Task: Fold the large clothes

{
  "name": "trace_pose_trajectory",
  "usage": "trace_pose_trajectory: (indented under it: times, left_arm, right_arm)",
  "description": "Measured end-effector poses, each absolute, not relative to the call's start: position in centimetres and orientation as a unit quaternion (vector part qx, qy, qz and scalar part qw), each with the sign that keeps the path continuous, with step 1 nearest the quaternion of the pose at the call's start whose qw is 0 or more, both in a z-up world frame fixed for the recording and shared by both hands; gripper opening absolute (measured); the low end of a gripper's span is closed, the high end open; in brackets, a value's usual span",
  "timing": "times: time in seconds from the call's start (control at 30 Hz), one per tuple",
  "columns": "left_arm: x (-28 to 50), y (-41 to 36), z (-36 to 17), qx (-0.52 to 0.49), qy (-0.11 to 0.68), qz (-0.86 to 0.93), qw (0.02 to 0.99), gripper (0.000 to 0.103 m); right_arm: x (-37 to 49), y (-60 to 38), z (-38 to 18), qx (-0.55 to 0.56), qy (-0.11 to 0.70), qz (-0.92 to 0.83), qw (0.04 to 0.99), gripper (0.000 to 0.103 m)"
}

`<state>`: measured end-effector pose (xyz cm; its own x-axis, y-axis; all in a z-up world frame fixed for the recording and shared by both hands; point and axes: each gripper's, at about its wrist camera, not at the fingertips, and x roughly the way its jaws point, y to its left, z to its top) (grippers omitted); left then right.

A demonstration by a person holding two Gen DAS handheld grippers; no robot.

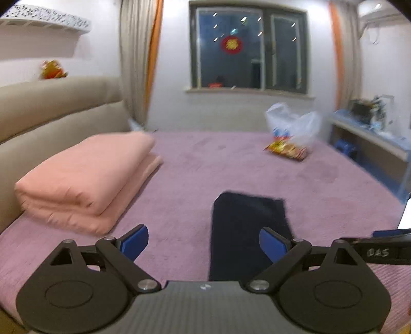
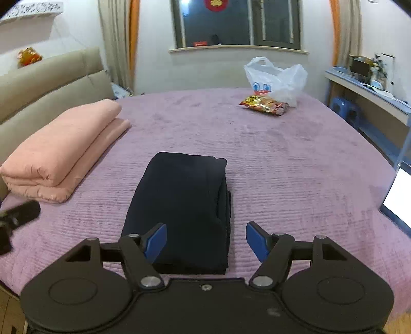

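Your left gripper (image 1: pixel 203 242) has its blue pads spread wide with nothing between them, and your right gripper (image 2: pixel 206 241) is spread wide too, also empty. Neither one touches the dark folded garment (image 2: pixel 179 213), which lies flat on the purple bedspread (image 2: pixel 295 167) as a neat, long rectangle, its stacked layered edges showing along its right side in the right wrist view. In that view the garment sits straight ahead of your right gripper, its near end partly behind the left pad (image 2: pixel 156 240); in the left wrist view the same garment (image 1: pixel 246 231) appears blurred, reaching back from behind the right pad (image 1: pixel 273 244). To the left of the garment, well apart from it, a folded pink quilt (image 2: pixel 61 151) rests against the beige padded headboard (image 2: pixel 51 77). Farther back and to the right, near the far edge of the bed, a white plastic bag (image 2: pixel 277 77) stands with a red and yellow snack packet (image 2: pixel 264 104) lying just in front of it. Beyond the bed you see a dark window (image 2: pixel 236 23) flanked by curtains, a desk (image 2: pixel 372 97) along the right wall, and a blue stool (image 2: pixel 343 106) below it. At the right edge a bright laptop screen (image 2: pixel 398 197) leans in.
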<state>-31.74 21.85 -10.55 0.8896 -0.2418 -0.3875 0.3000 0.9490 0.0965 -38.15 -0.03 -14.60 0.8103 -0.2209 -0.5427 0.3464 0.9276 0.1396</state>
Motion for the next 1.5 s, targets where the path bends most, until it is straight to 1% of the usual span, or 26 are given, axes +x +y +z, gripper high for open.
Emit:
trace_pose_trajectory:
  times: [0.17,0.3,0.4,0.57,1.07,1.2,1.5]
  left_arm:
    - [-33.9,22.1,-11.7,0.069,0.193,-0.121,0.971,0.095]
    - [-35.4,21.5,-11.9,0.092,0.176,-0.098,0.975,0.095]
    - [-35.4,20.3,-11.6,0.104,0.175,-0.093,0.975,0.095]
    - [-35.9,20.1,-11.4,0.092,0.166,-0.097,0.977,0.095]
    - [-35.3,19.6,-12.4,0.114,0.18,-0.107,0.971,0.095]
    - [-35.4,19.5,-12.7,0.122,0.17,-0.099,0.973,0.094]
    - [-33.8,19.7,-13.9,0.13,0.188,-0.098,0.969,0.093]
  right_arm:
    - [-39.2,0.4,-15.2,0.111,0.276,-0.143,0.944,0.081]
    - [-40.0,0.9,-14.9,0.097,0.266,-0.147,0.948,0.081]
    - [-40.3,1.2,-14.7,0.095,0.262,-0.144,0.95,0.081]
    - [-40.7,1.4,-14.5,0.086,0.255,-0.146,0.952,0.081]
    - [-40.9,1.3,-15.5,0.101,0.261,-0.129,0.951,0.081]
    - [-41.0,1.3,-15.6,0.105,0.259,-0.127,0.952,0.081]
    - [-40.1,0.8,-16.7,0.112,0.268,-0.12,0.949,0.081]
